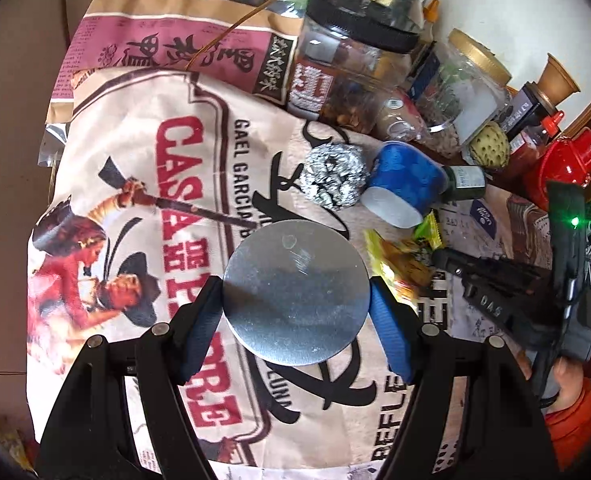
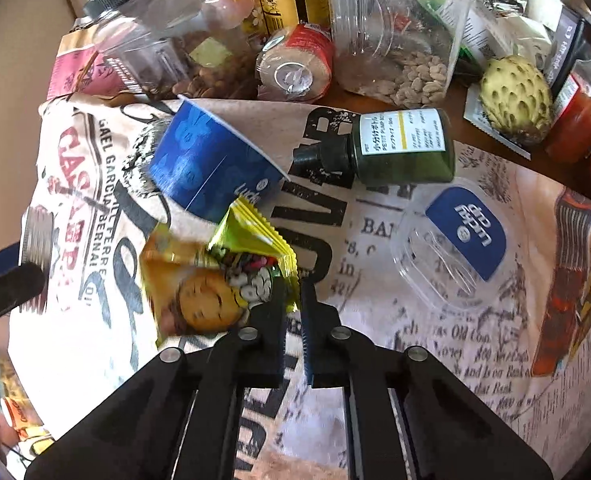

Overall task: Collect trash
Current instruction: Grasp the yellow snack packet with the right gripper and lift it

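My left gripper (image 1: 295,300) is shut on a round silver metal can (image 1: 295,292), held above the printed tablecloth (image 1: 143,208); the can also shows at the left edge of the right wrist view (image 2: 35,240). My right gripper (image 2: 293,296) is shut on the corner of a yellow-green snack wrapper (image 2: 219,276), lifted off the cloth; the wrapper also shows in the left wrist view (image 1: 403,256). A crumpled foil ball (image 1: 333,176) and a tipped blue paper cup (image 2: 211,164) lie beyond.
A dark green bottle (image 2: 395,146) lies on its side. A clear plastic box with a blue label (image 2: 459,240) lies to the right. Jars, snack bags, a lotus pod (image 2: 515,92) and red bottles crowd the far edge of the table.
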Action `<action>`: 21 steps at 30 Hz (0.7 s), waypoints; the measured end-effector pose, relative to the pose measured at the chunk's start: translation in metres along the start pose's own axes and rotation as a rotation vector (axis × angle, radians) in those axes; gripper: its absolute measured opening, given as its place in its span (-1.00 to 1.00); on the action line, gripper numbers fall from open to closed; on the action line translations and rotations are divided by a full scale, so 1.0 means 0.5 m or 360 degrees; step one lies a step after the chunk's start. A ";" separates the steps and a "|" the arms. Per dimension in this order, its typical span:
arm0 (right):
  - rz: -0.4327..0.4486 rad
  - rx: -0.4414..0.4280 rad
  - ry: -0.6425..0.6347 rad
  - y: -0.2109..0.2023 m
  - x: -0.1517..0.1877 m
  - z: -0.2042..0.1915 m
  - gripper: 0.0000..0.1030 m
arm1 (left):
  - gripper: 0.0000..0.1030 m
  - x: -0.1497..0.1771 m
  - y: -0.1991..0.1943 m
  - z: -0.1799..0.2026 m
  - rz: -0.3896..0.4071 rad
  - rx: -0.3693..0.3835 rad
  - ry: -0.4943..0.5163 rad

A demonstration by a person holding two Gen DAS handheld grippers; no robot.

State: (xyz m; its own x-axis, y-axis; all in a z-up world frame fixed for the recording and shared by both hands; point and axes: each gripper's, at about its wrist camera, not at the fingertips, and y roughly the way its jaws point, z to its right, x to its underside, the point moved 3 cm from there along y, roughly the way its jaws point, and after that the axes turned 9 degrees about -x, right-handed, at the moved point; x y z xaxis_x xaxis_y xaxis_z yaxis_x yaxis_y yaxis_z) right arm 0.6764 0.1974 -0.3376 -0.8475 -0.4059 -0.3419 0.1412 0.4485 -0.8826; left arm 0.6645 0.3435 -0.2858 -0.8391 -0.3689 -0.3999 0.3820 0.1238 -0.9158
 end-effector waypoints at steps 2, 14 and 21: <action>0.0024 -0.0017 0.0006 -0.017 0.017 -0.004 -0.94 | 0.38 0.003 -0.011 0.012 0.0018 0.0001 0.0017; 0.0094 0.0022 0.0101 -0.168 0.151 0.053 -0.95 | 0.38 0.044 -0.093 0.108 0.0116 0.0035 0.0085; 0.0241 0.0042 0.0212 -0.304 0.221 0.122 -0.96 | 0.38 0.091 -0.172 0.176 0.0200 0.0039 0.0095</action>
State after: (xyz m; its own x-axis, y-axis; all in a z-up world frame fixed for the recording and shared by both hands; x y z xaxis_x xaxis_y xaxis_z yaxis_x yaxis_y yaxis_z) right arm 0.5923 0.0357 -0.2608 -0.8754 -0.2260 -0.4273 0.2842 0.4744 -0.8332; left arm 0.6274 0.2350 -0.2222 -0.8053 -0.2966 -0.5134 0.4942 0.1425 -0.8576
